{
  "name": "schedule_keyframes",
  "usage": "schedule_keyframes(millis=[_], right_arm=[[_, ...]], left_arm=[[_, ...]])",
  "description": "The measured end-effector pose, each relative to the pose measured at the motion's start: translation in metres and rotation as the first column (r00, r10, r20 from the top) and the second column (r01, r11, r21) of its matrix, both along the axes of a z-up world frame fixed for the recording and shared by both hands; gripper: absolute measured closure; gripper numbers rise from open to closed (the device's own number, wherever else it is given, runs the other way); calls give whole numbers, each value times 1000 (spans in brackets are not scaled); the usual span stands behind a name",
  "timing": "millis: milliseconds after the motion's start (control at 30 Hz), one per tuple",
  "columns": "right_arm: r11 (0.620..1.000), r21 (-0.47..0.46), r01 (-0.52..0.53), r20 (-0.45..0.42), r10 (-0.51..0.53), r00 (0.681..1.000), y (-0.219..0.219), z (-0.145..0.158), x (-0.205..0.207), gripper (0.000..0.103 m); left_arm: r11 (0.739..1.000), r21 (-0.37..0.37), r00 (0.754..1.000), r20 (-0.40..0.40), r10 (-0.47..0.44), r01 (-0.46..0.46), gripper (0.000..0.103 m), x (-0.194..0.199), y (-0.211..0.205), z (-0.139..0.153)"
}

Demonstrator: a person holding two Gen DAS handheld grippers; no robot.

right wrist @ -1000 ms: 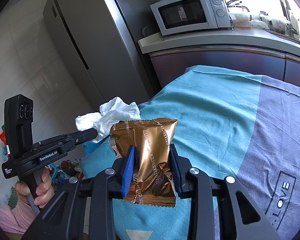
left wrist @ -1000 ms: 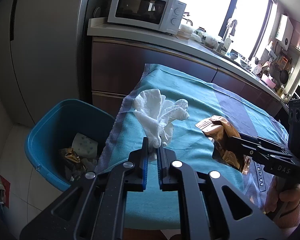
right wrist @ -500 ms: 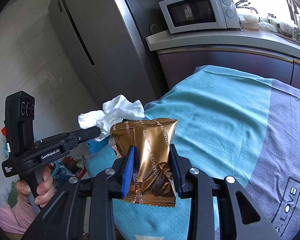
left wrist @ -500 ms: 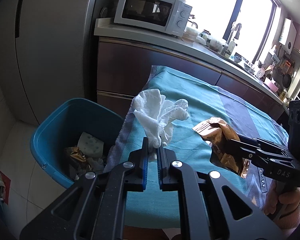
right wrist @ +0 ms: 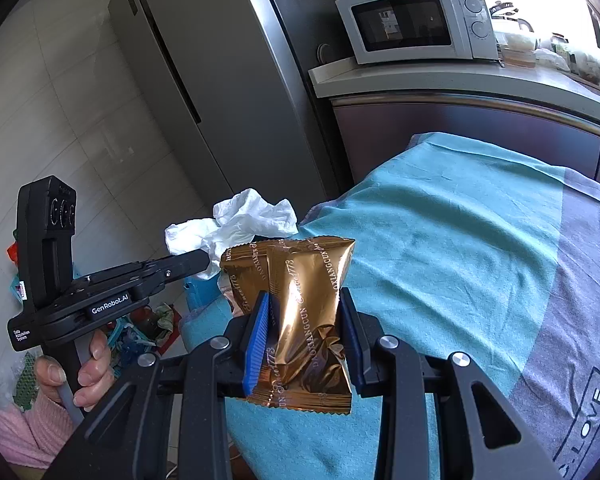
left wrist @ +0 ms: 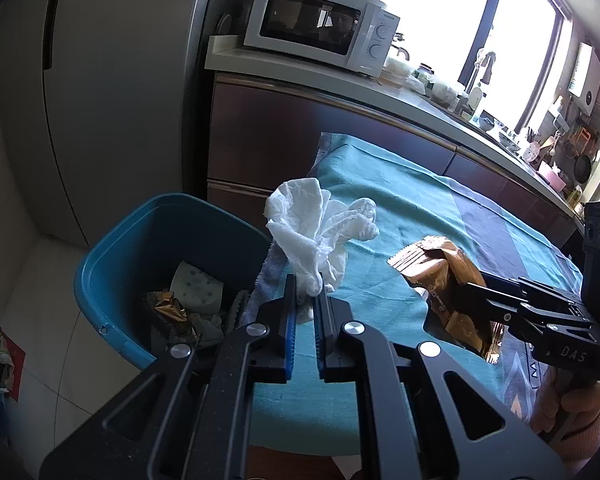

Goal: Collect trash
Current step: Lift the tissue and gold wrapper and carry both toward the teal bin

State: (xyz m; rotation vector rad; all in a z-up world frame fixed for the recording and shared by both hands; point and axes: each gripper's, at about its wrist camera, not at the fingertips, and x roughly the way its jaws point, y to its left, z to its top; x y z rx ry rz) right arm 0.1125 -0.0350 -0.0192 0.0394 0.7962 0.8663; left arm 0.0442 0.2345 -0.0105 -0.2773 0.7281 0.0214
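My left gripper [left wrist: 306, 294] is shut on a crumpled white tissue [left wrist: 320, 228], held above the table's left edge beside the blue trash bin [left wrist: 112, 240]. The tissue also shows in the right wrist view [right wrist: 240, 224], with the left gripper [right wrist: 198, 262] under it. My right gripper [right wrist: 304, 312] is shut on a gold snack wrapper [right wrist: 300, 312], held above the teal tablecloth [right wrist: 440, 240]. In the left wrist view the wrapper [left wrist: 440, 276] and the right gripper [left wrist: 472, 286] are at the right. The bin holds a gold wrapper [left wrist: 164, 308] and other trash.
A grey fridge [left wrist: 100, 80] stands behind the bin. A white microwave [left wrist: 320, 28] sits on the counter behind the table. Bags and clutter lie on the floor at the left [right wrist: 140, 324].
Both grippers have moved left with their loads, towards the bin side. The bin appears larger and nearer the centre in the left wrist view.
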Motion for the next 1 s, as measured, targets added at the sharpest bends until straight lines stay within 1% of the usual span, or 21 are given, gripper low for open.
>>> schedule_keyframes(millis=[533, 1000], right_arm=[[999, -13, -42, 5, 42, 999, 12, 0, 0, 70], [997, -22, -79, 12, 79, 997, 25, 3, 1, 70]], left_arm=[[998, 1, 998, -4, 56, -56, 95, -4, 20, -3], [996, -1, 996, -10, 87, -87, 95, -8, 32, -6]])
